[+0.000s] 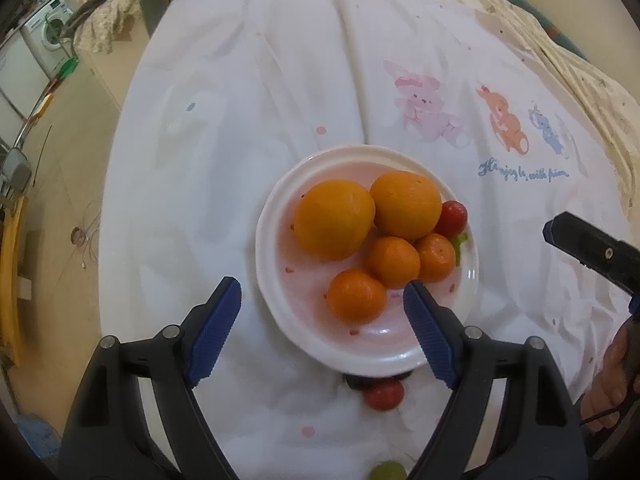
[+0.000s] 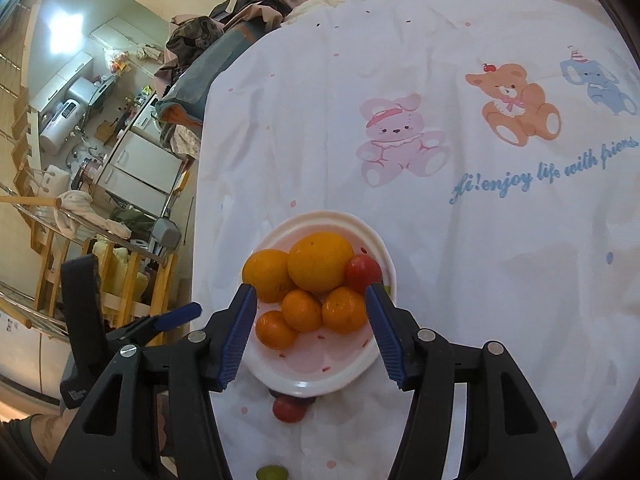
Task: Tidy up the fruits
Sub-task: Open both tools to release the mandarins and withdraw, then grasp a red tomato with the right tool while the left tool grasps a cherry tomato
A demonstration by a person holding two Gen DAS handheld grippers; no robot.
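Fruits sit heaped on a white plate [image 1: 280,216] with no clear long axis: two big oranges [image 1: 334,220] at the back, three mandarins [image 1: 356,296] nearer, a red tomato [image 1: 452,218] at the right rim. Another tomato [image 1: 384,395] lies on the cloth just before the plate. The left claw [image 1: 322,334] stands spread and empty above the plate's near edge; the right claw [image 2: 311,332] is spread too, pinching nothing. Below lies a white sheet [image 2: 460,240] printed with bears, a cluttered kitchen off to the left.

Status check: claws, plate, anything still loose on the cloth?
Both claws, left and right, open and empty. Plate holds five oranges. One red fruit and one green fruit off the plate.
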